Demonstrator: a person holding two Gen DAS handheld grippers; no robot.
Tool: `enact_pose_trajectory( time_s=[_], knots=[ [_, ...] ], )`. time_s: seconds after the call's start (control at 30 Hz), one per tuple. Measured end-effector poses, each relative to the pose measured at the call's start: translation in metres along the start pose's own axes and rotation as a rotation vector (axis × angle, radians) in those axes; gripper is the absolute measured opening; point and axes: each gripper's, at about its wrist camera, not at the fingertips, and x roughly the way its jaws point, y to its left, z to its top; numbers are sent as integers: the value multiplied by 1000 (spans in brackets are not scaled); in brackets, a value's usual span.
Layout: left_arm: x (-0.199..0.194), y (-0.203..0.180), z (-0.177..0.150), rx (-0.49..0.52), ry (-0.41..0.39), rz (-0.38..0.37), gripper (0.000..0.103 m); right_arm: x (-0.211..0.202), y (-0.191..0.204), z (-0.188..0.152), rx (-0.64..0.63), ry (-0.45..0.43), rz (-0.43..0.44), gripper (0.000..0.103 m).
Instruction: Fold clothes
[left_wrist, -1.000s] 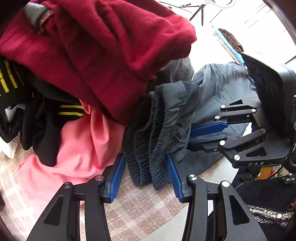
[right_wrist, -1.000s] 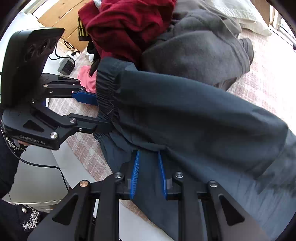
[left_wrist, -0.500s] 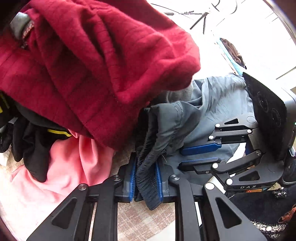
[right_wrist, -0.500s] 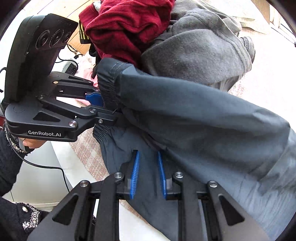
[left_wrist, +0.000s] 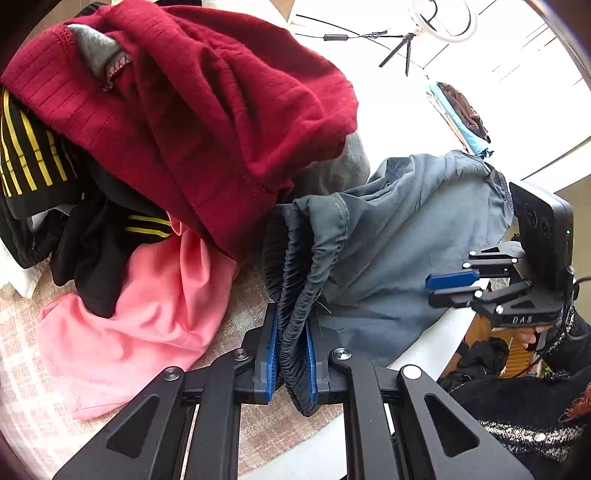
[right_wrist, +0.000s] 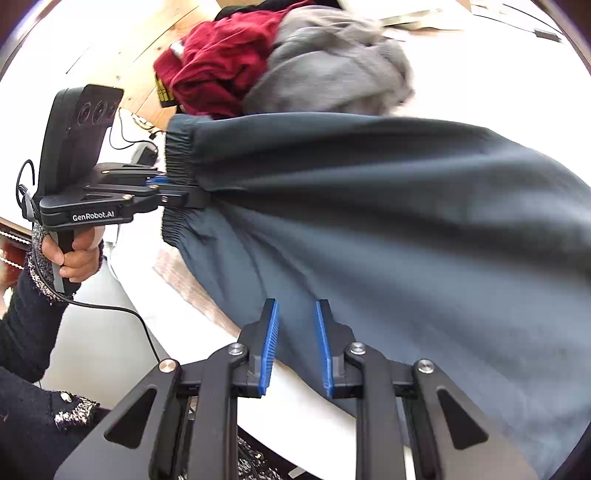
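At the near edge of the white table (left_wrist: 443, 332), the left tongs (left_wrist: 291, 314) are closing on the bunched stretchy waistband (left_wrist: 303, 280) of the grey trousers (left_wrist: 399, 229). The band is squeezed between the blue pads. The right tongs (right_wrist: 295, 306) are a little apart. Grey cloth shows in the gap, but it does not look pinched.

The trousers run long-ways along that edge, from the waistband at the left tongs out past the right tongs. The cloth looks pulled tight between them. The right hand is nearer the leg part, so I think it should grab there next.

Behind the trousers sits a pile: a red sweater (left_wrist: 221, 122), a pink top (left_wrist: 147, 302), a fuzzy grey top (right_wrist: 332, 66) and something black with yellow stripes (left_wrist: 26, 155). A checked mat (left_wrist: 22, 369) covers the table. Past it are a wood floor (right_wrist: 155, 48) and a ring light (left_wrist: 443, 22) on a stand.
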Motion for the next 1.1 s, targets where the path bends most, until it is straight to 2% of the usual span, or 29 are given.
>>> enact_pose_trajectory(
  time_s=[0.1, 0.17, 0.23, 0.27, 0.3, 0.4, 0.5, 0.6, 0.7, 0.8, 0.87, 0.93, 1.03, 1.1],
  knots=[
    [1, 19, 14, -13, 12, 7, 11, -29, -47, -30, 151, -24, -56, 21],
    [0, 18, 20, -15, 27, 28, 13, -52, -81, -51, 266, -50, -84, 21],
    [0, 15, 24, -20, 46, 80, 23, -80, -115, -72, 362, -84, -125, 21],
    [-4, 17, 25, -24, 55, 114, 35, -95, -131, -79, 393, -102, -155, 21],
    [-6, 22, 25, -48, 54, 126, 42, -113, -151, -86, 419, -121, -189, 21],
    [-21, 35, 20, -128, 37, 130, 43, -167, -208, -108, 500, -186, -268, 21],
    [-44, 39, 12, -165, 8, 226, 41, -220, -263, -134, 588, -262, -313, 21],
    [-70, 40, 4, -247, -20, 306, 41, -270, -315, -154, 653, -334, -375, 21],
    [-93, 17, 5, -311, -76, 397, 41, -309, -364, -157, 653, -376, -441, 22],
    [-89, -44, 30, -300, -126, 391, 41, -345, -426, -156, 645, -393, -488, 22],
    [-57, -103, 66, -222, -131, 349, 41, -370, -473, -160, 657, -397, -459, 22],
    [-25, -162, 101, -143, -134, 305, 41, -377, -510, -158, 651, -373, -438, 22],
    [49, -248, 160, -34, -101, 156, 41, -382, -549, -157, 644, -345, -403, 22],
    [97, -299, 192, 41, -48, 50, 41, -380, -561, -154, 625, -326, -373, 22]
  ],
)
